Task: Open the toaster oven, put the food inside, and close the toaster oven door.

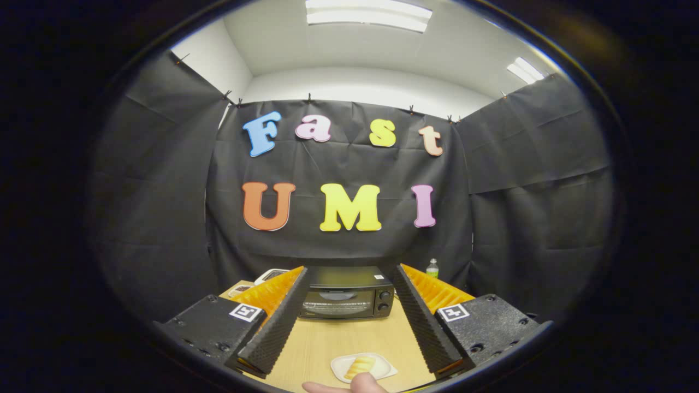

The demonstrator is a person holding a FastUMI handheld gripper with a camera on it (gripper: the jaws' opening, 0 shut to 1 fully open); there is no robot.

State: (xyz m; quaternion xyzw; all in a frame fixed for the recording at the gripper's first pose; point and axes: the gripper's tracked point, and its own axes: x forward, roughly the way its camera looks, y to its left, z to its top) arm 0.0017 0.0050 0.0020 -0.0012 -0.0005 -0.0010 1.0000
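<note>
Two square black-and-white marker tags sit on the gripper (349, 284) body, one on each side low in the frame, and its ridged black fingers (276, 322) stand wide apart, clamped on nothing. Between them at lower centre, the black toaster oven (347, 292) rests on the wooden table (319, 341) with its glass door closed and two knobs on its right; a small logo below the door is too blurred to read. Nearer, a pale yellow pastry (359, 366) lies on a white plate (382, 364), with a fingertip (367, 384) below and a bottle (432, 268) behind.
</note>
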